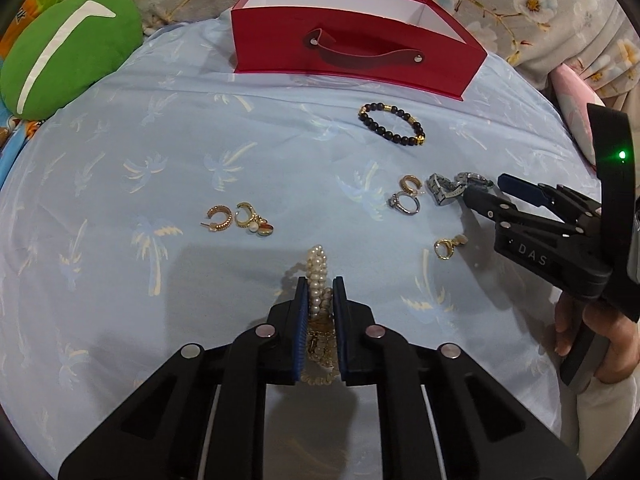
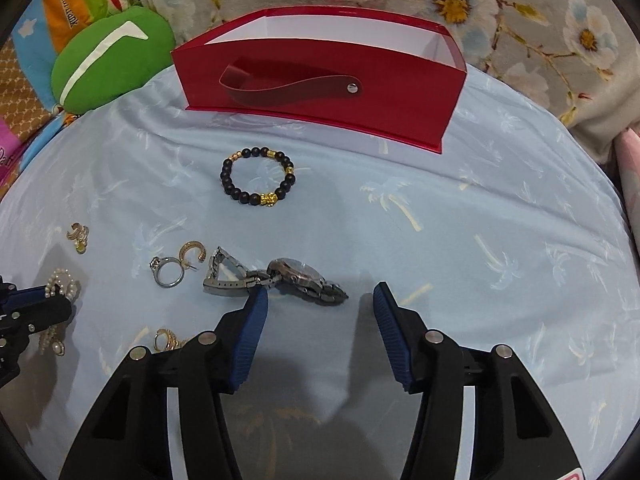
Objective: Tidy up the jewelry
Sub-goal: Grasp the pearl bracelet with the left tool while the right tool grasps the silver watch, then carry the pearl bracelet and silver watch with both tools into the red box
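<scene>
Pearls point(image 1: 318, 276) in left gripper point(image 1: 320, 288) (pinched) | right gripper point(image 2: 320, 300) wide at watch point(image 2: 296, 276)

Work surface: a light blue sheet point(image 1: 240, 152) printed with pale palm trees, lying in soft folds and filling the centre of both views. At 10 o'clock, a green cushion point(image 1: 68, 48) with a white curved stripe rests against the sheet's edge. Beyond the cushion, at 10 to 11 o'clock in the right wrist view, sits a multicoloured printed fabric point(image 2: 60, 4) with orange, blue and green panels. From 12 to 2 o'clock, a grey floral cloth point(image 2: 520, 12) with white, yellow-centred flowers forms the backdrop. At 3 o'clock, a pink item point(image 1: 576, 108) touches the sheet's edge; its type cannot be determined.
</scene>
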Demonstrator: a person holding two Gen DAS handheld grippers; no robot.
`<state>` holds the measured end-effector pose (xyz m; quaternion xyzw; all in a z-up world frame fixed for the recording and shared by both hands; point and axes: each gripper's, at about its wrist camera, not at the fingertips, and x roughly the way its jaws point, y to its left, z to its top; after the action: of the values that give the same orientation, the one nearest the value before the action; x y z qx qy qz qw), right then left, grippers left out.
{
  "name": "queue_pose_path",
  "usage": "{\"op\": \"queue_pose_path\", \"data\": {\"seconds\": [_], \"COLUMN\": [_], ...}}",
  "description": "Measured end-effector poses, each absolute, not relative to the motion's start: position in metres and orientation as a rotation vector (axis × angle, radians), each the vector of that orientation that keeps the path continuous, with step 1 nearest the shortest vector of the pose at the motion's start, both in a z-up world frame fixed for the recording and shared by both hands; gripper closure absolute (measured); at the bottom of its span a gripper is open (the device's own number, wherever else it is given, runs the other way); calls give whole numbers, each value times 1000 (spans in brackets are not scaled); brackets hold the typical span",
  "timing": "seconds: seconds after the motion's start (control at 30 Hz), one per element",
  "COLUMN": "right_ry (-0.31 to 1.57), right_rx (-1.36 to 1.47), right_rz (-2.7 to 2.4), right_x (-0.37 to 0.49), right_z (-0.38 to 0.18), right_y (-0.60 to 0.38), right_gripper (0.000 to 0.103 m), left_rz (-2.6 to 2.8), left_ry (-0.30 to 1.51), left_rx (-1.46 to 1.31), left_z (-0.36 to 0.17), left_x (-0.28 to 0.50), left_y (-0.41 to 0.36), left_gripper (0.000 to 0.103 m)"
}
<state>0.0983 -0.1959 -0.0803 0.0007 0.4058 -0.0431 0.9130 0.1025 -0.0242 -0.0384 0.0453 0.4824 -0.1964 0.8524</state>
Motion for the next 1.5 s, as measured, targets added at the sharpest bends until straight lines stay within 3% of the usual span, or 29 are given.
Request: {"op": "queue_pose_path", "data": {"seconds": [0.1, 0.27, 0.33, 0.8, 1.17, 1.5], "right_ry": [838, 852, 851, 768, 599, 447], "right_rx": [-12, 28, 26, 221, 230, 167], "right_rz": [-42, 34, 34, -23, -41, -30], "right_x": [109, 118, 118, 59, 24, 61], "right_z": [-80, -78, -78, -54, 26, 97], "right_y": [-196, -195, -191, -203, -218, -225], "right_gripper": [52, 86, 94, 95, 95, 95], "left_rz": [-416, -419, -420, -445, -434, -411], "left_ry": [1033, 1033, 1034, 981, 784, 558], "left_rx": [82, 79, 75, 45, 40, 75], "left_z": [-42, -44, -44, -17, 61, 141], "left_x": [106, 106, 107, 101, 97, 136], "left_y": [-23, -22, -22, -18, -4, -19], "left_gripper": [92, 92, 92, 92, 92, 92]}}
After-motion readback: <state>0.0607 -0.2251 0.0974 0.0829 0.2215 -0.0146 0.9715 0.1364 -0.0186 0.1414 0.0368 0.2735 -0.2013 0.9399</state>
